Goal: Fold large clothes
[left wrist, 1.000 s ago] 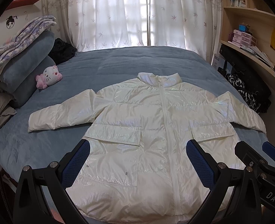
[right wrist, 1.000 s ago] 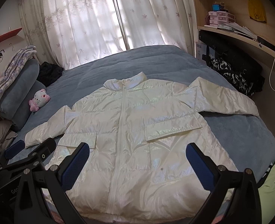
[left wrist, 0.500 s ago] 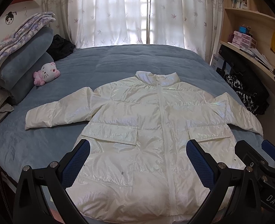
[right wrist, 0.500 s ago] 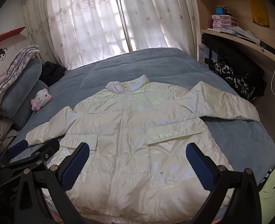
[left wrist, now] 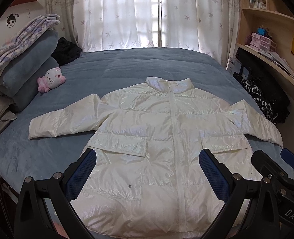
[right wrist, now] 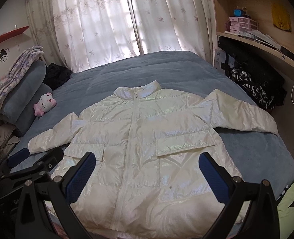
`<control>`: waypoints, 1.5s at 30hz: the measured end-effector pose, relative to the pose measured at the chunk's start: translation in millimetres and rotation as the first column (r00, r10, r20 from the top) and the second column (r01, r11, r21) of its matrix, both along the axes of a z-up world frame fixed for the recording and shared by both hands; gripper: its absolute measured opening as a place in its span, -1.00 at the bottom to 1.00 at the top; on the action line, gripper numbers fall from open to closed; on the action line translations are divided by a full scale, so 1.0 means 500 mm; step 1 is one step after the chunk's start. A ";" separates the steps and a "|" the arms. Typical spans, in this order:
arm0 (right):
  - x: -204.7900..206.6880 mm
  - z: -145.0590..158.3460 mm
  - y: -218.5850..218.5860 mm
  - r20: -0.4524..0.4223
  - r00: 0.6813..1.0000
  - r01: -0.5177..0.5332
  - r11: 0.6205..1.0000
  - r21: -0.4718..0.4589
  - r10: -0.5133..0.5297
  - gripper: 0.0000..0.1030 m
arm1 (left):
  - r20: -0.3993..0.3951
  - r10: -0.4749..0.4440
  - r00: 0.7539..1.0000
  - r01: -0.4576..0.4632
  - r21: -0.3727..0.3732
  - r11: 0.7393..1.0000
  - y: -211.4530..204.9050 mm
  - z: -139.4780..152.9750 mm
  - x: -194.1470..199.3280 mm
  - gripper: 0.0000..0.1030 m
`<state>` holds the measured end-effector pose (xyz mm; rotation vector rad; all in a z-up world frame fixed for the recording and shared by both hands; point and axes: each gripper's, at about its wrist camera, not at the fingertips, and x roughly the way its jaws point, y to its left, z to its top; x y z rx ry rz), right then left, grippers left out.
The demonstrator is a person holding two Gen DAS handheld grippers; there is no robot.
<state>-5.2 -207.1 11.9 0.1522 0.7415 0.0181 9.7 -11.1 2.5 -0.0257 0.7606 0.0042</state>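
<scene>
On blue bed (left wrist: pixel 151 67) | white jacket (left wrist: pixel 163 143) flat | both grippers' fingers spread

"DAS" in white on the black body of the right gripper (left wrist: pixel 292 215), seen at the left wrist view's lower right edge; partial "Ge..." on the left gripper (right wrist: pixel 17 201) body in the right wrist view, rest cut off; print on the white box (left wrist: pixel 233 65) by the shelf too small to read
</scene>
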 end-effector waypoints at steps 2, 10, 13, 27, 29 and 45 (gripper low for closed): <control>0.004 0.006 -0.006 -0.001 1.000 -0.008 1.000 -0.004 0.008 1.00 | -0.004 -0.014 1.000 0.014 -0.015 1.000 -0.003 0.003 0.008 0.98; 0.033 0.057 -0.037 0.016 0.999 -0.036 0.995 -0.098 0.038 1.00 | 0.044 -0.046 0.998 0.047 -0.010 0.999 -0.037 0.054 0.050 0.98; 0.054 0.088 -0.071 0.046 0.999 -0.013 0.991 -0.137 0.020 1.00 | 0.062 -0.056 0.996 0.056 0.003 0.998 -0.058 0.078 0.080 0.98; 0.156 0.118 -0.367 0.154 0.948 0.294 0.952 -0.089 -0.278 1.00 | 0.126 -0.152 0.980 0.147 0.045 0.988 -0.209 0.104 0.254 0.98; 0.171 0.101 -0.420 0.120 0.948 0.303 0.952 -0.049 -0.295 1.00 | 0.143 -0.159 0.977 0.153 0.055 0.987 -0.239 0.095 0.274 0.98; 0.231 -0.322 -0.848 -0.387 0.777 0.628 0.661 0.411 -0.497 0.66 | -0.002 -0.204 0.979 0.204 0.044 0.978 -0.484 -0.153 0.475 0.98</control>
